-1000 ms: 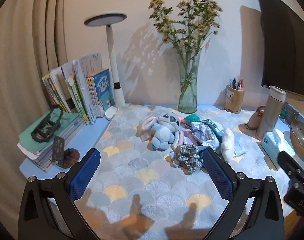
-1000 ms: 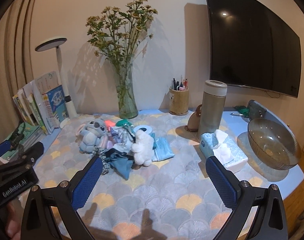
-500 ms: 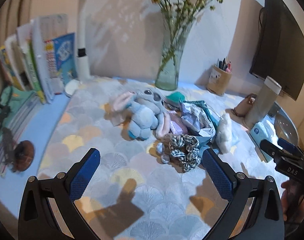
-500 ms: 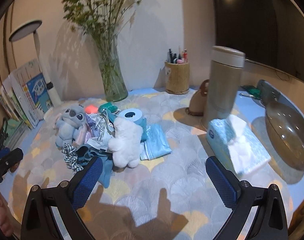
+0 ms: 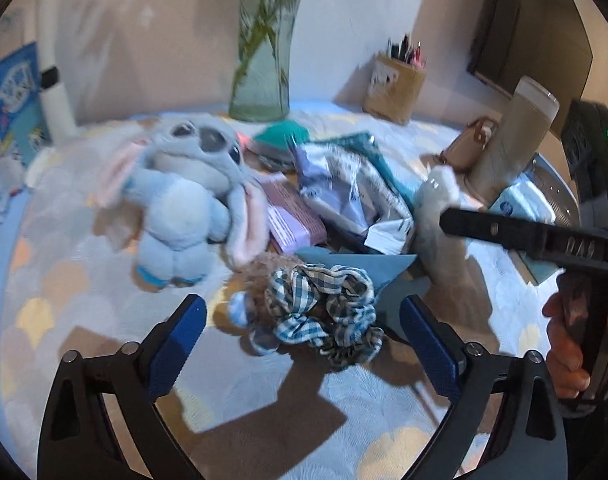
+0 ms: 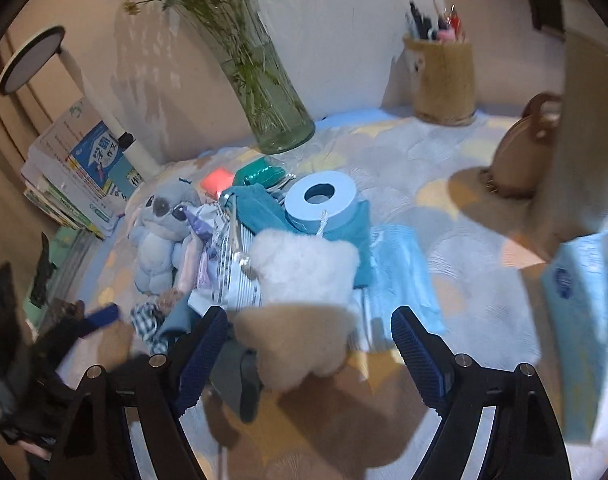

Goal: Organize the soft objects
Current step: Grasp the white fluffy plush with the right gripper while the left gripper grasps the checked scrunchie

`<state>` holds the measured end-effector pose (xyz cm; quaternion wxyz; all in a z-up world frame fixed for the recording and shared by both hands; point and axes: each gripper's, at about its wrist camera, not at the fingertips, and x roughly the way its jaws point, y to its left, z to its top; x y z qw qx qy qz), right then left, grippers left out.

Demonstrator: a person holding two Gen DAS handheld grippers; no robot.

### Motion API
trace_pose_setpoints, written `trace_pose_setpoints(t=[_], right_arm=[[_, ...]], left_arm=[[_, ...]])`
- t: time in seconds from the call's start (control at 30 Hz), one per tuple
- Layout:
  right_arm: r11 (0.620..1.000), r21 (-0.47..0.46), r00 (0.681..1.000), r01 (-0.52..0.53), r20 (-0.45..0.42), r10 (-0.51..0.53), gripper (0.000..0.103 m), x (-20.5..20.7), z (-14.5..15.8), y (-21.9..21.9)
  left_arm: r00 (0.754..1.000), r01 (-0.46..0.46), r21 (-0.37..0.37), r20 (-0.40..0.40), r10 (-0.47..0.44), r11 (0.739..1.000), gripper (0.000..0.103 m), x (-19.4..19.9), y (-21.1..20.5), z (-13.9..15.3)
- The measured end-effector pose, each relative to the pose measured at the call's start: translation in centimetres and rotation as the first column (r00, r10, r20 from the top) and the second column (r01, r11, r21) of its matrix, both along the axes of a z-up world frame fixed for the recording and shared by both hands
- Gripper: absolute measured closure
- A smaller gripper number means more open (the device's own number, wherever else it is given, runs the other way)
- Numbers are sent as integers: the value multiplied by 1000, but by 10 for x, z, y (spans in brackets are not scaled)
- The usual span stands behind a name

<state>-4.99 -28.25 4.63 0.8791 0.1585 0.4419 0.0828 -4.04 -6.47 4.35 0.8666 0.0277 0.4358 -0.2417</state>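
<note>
Along the table's left edge stand books and a lamp post, with bare scalloped mat between them and the pile of soft things in the middle. The near part of the table, in front of both tools, is open mat in shadow.

The blue plush lies on its back at the left of the pile, head toward the back wall and feet toward the near edge, its long axis running front to back. Just in front and to its right is the checked scrunchie, crumpled on a blue cloth. The left gripper hangs over the scrunchie, jaws wide and closing, with the scrunchie between the blue pads but not pressed.

Behind stand a glass vase and a pen pot near the back edge.

The white plush lies right of the crumpled packets, a tape roll just behind it. The right gripper straddles its near end, jaws spread and closing, pads clear of the fur. A tissue pack sits toward the right edge.
</note>
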Motion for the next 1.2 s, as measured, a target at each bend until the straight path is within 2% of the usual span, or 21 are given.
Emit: trace_pose_setpoints(t=[0.1,0.17,0.2,0.23,0.27,0.3,0.4,0.5,0.6,0.67,0.7,0.9,0.93,0.97,1.07,1.13,1.2], right_arm=[[998,56,1000,12,-17,-12,19,10,-8,-5],[995,101,1000,4,-25,-2,25,18,-15,-7],[992,126,999,-5,-31,9,32,20,-19,-7],[989,146,999,-15,-35,21,41,23,-22,-6],[983,179,999,-29,-31,35,43,23,-25,-7],[979,201,999,-32,-22,37,47,22,-27,-7],[983,179,999,-32,-7,34,58,19,-24,-7],[981,189,999,-40,34,34,59,10,-16,-9],[987,154,997,-38,73,27,59,-4,-2,-9],[991,130,995,-39,94,27,60,-14,8,-10],[993,110,994,-39,102,28,60,-20,14,-10],[994,-109,998,-11,54,17,59,-48,25,-6],[991,-131,999,-3,45,9,59,-50,23,-8],[988,-151,999,2,35,3,59,-51,18,-8],[992,-123,1000,-5,5,5,59,-51,6,-12],[995,-95,1000,-3,-11,2,59,-51,-1,-14],[995,-96,1000,2,-23,-4,59,-51,-6,-16]], left_arm=[[999,21,-35,-37,-22,999,12,9,-1,-11],[998,17,-64,-53,-21,998,15,14,2,-17],[998,19,-73,-54,-23,997,20,15,3,-19],[998,20,-77,-55,-25,997,32,15,5,-20],[998,21,-78,-59,-26,997,41,16,7,-22],[998,22,-80,-63,-27,997,44,16,7,-22],[999,23,-97,-37,-26,995,56,11,12,-17],[999,29,-109,-16,-31,994,71,2,17,-9],[999,42,-125,-1,-42,991,71,-12,23,-2],[999,47,-120,20,-45,992,84,-24,26,4],[999,46,-118,23,-44,992,85,-28,27,6],[999,-5,-112,42,10,994,86,-36,46,13],[999,2,-111,33,1,994,85,-33,45,12],[1000,10,-114,14,-8,993,76,-28,43,8],[1000,-22,-65,-5,21,998,58,-14,34,-4],[999,-45,-8,-27,44,999,58,-2,26,-15],[999,-32,17,-37,33,999,58,6,17,-23]])
